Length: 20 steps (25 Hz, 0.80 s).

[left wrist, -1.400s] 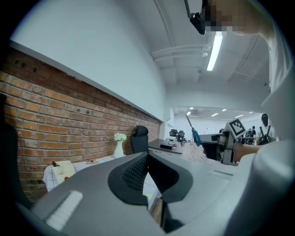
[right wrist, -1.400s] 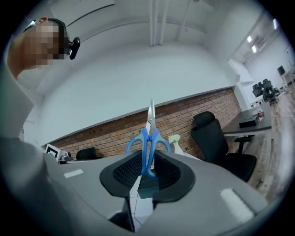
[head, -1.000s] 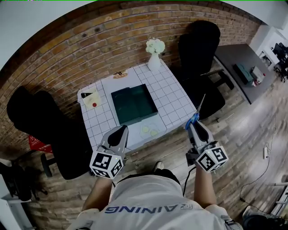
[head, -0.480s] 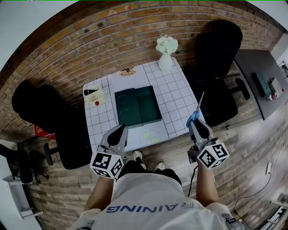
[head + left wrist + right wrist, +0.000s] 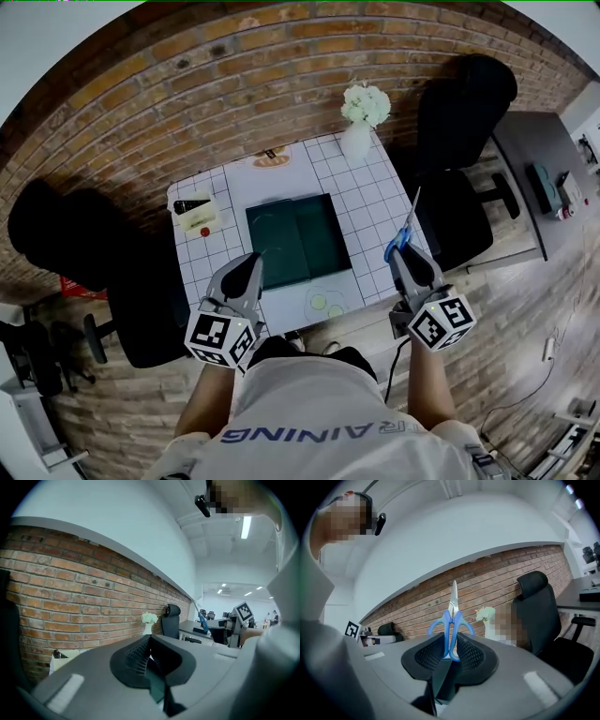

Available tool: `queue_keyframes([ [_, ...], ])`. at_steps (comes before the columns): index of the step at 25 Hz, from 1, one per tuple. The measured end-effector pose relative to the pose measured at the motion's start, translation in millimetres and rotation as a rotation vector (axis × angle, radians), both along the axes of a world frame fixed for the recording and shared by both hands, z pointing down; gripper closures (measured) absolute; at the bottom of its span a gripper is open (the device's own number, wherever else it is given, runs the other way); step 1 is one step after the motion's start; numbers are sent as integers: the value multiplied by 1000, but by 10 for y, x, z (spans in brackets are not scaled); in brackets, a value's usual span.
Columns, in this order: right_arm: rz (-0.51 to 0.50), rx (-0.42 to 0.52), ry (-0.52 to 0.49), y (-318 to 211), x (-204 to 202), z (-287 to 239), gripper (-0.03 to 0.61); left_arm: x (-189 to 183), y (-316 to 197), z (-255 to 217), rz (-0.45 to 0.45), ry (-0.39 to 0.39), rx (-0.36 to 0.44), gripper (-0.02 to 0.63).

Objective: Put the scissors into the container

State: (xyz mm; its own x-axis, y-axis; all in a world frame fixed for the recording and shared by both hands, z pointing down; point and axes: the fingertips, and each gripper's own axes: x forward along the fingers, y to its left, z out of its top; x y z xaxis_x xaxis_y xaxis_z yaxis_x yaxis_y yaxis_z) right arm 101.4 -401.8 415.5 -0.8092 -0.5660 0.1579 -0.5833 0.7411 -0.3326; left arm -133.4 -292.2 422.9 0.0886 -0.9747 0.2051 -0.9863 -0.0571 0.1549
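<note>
The scissors [image 5: 403,236] have blue handles and silver blades that point up and away. My right gripper [image 5: 406,259] is shut on their handles, over the floor just off the table's near right corner. In the right gripper view the scissors [image 5: 452,619] stand upright between the pads of the right gripper [image 5: 452,656]. The container [image 5: 298,239] is a dark green shallow tray in the middle of the white gridded table [image 5: 370,202]. My left gripper [image 5: 251,264] hovers at the table's near left edge; its jaws [image 5: 149,656] are shut with nothing between them.
A vase of white flowers [image 5: 361,127] stands at the table's far right corner. A small box [image 5: 199,214] sits at the left edge, two pale discs [image 5: 326,305] at the near edge. Black chairs [image 5: 459,112] [image 5: 66,244] flank the table. A brick wall [image 5: 187,84] runs behind it.
The table has drawn nearer beneath both grippers as the person stepped toward it. The right gripper still holds the scissors; the left gripper now sits over the table's near edge.
</note>
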Motion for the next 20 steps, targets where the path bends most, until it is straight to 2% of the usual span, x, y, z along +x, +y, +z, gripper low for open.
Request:
queue_keyframes([
  [4, -19, -13, 50, -43, -447, 126, 480, -361, -95, 139, 11, 5, -15, 612],
  [8, -30, -39, 67, -82, -684, 252, 479, -518, -87, 251, 10, 25, -29, 612],
  [14, -90, -78, 115, -273, -910, 430, 479, -660, -100, 325, -46, 39, -56, 612],
  [17, -139, -94, 174, -335, -1027, 612, 479, -636, -145, 331, -66, 37, -53, 612],
  [20, -166, -172, 255, -312, -1104, 997, 479, -614, -142, 397, -88, 39, -56, 612],
])
